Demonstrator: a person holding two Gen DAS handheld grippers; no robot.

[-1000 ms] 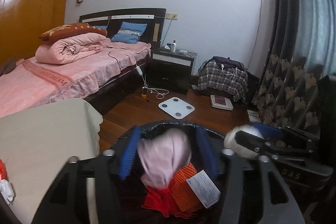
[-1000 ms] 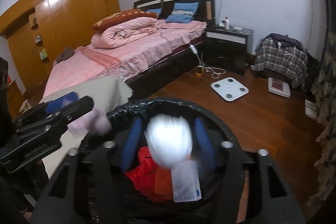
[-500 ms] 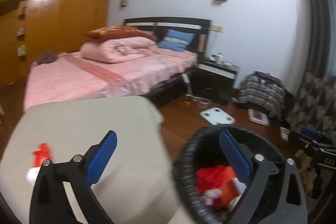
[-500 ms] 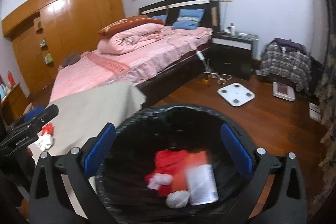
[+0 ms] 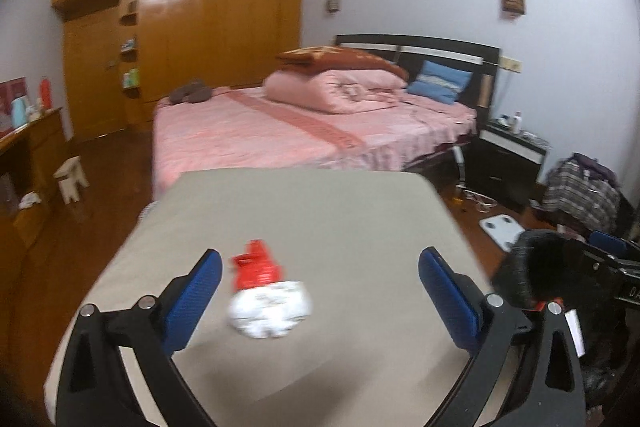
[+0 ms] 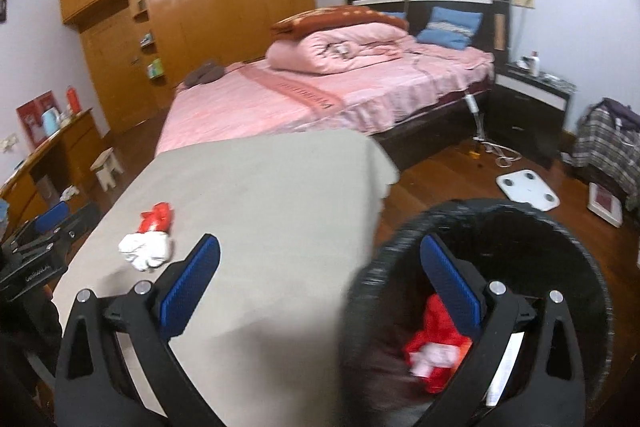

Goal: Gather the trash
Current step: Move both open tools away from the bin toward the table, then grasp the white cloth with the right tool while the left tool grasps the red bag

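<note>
On the beige-covered table point(image 5: 320, 211) lie a crumpled white wad point(image 5: 269, 306) and a red wrapper point(image 5: 256, 264) touching it. My left gripper point(image 5: 319, 291) hangs open over them, nothing between its blue pads. In the right wrist view the same white wad point(image 6: 145, 247) and red wrapper point(image 6: 157, 217) sit at the table's left. My right gripper point(image 6: 319, 279) is open and empty, straddling the table's corner and the rim of the black bin point(image 6: 520, 223). The bin holds red trash point(image 6: 436, 331), a pale wad and a white slip. The bin point(image 5: 532, 267) shows at the right of the left view.
A pink bed point(image 6: 320, 95) stands behind the table, a dark nightstand point(image 6: 532, 107) to its right. A white scale point(image 6: 527, 187) and cables lie on the wood floor. A wooden wardrobe point(image 5: 180, 39), a desk point(image 5: 28, 155) and a small stool point(image 5: 72, 177) are at the left.
Both grippers opened and dropped their wads into the bin. Both then swung left: the left one now faces the table's trash, the right one sits between table and bin.
</note>
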